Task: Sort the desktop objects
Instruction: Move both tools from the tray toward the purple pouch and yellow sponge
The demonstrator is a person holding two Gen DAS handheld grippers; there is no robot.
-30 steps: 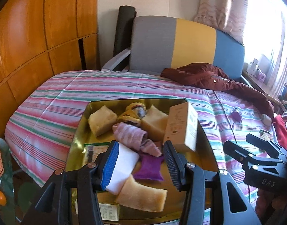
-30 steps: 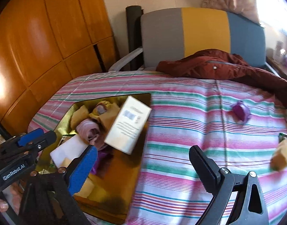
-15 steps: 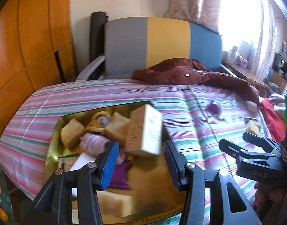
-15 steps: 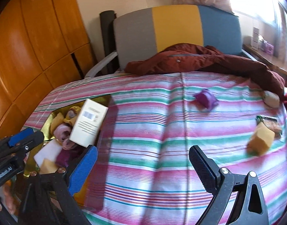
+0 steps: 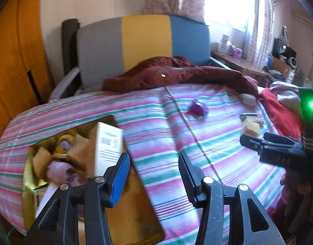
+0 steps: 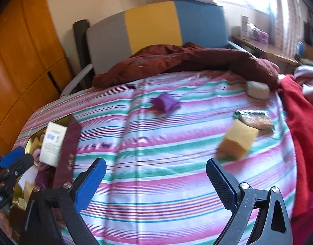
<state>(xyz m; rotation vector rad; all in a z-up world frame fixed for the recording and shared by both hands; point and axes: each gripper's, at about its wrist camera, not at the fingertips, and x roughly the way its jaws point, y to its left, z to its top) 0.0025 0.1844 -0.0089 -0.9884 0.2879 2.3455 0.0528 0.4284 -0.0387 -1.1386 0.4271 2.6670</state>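
Striped bedspread (image 6: 156, 163) carries the loose items: a purple pouch (image 6: 165, 103), a yellow sponge block (image 6: 237, 140) and a snack packet (image 6: 255, 119), well apart from the gold tray (image 5: 28, 194). Both the left gripper (image 5: 154, 175) and right gripper (image 6: 156, 183) have jaws apart and empty. On soft fabric, the sponge may tip or slide away.

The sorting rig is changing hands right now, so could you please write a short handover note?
Left gripper: open, empty.
Right gripper: open, empty.
Done: gold tray at the bed's left edge holds the white box, sponges and rolled cloths.
Left on the striped bedspread: purple pouch, yellow sponge block, snack packet, pale lump by the maroon jacket.
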